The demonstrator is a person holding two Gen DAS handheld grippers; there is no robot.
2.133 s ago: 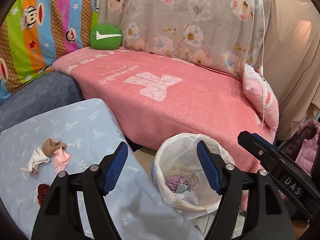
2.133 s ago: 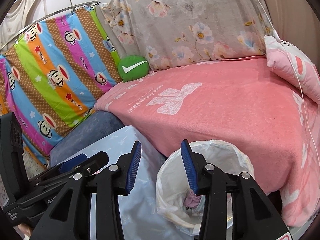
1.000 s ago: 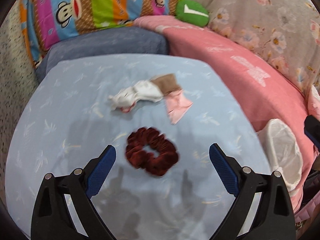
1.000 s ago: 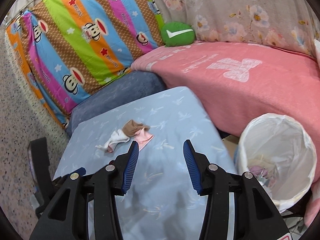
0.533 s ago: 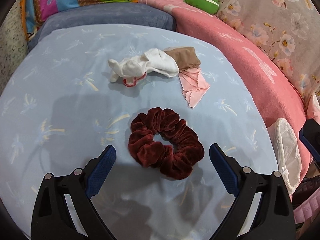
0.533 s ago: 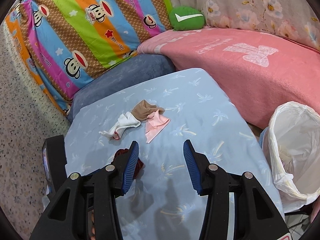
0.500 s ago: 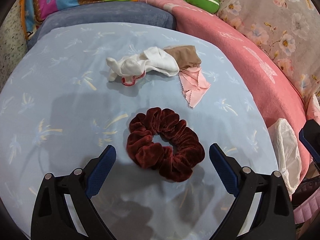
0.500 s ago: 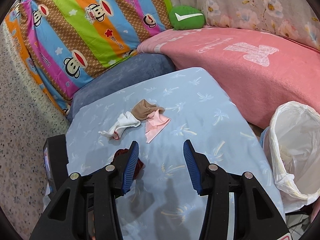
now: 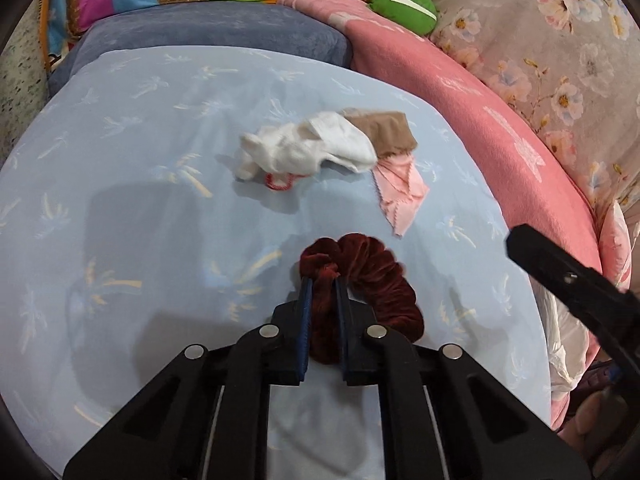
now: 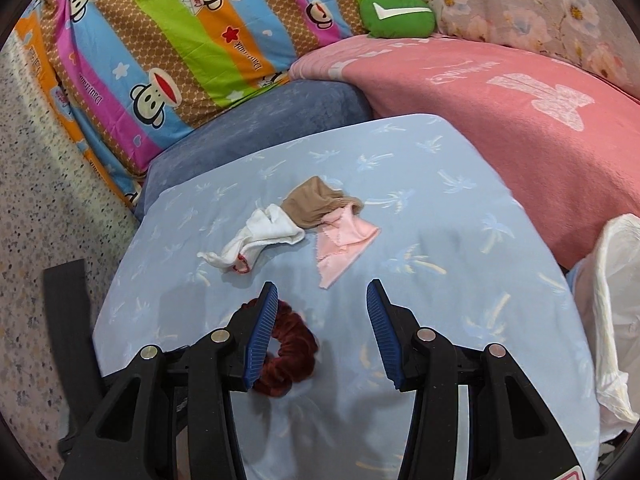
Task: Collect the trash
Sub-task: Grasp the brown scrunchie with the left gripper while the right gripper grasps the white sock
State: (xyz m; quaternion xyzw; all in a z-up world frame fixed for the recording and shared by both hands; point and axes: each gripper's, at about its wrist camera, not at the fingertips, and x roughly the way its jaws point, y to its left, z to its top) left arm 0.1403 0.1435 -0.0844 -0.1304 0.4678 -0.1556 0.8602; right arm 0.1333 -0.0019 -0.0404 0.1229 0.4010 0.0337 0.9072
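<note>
My left gripper (image 9: 321, 284) is shut on the near-left part of a dark red velvet scrunchie (image 9: 372, 276) that lies on the light blue tablecloth (image 9: 140, 200). Beyond it lie a white sock (image 9: 308, 150), a tan stocking (image 9: 386, 132) and a pink cloth scrap (image 9: 400, 192). My right gripper (image 10: 322, 300) is open and empty above the cloth, just right of the scrunchie (image 10: 290, 354), short of the sock (image 10: 260, 238), stocking (image 10: 316, 202) and pink scrap (image 10: 344, 246). The white-lined trash bin (image 10: 612, 300) stands at the table's right.
A pink blanketed sofa (image 10: 500, 92) runs behind and to the right, with a green cushion (image 10: 396, 14), a blue-grey cushion (image 10: 260, 124) and a striped monkey-print cover (image 10: 160, 40). Speckled floor (image 10: 36, 200) lies left. The right gripper's body (image 9: 572, 284) shows at the right of the left wrist view.
My left gripper dropped onto the scrunchie and closed from wide open to shut on it. My right gripper moved a little closer to the table and stays open.
</note>
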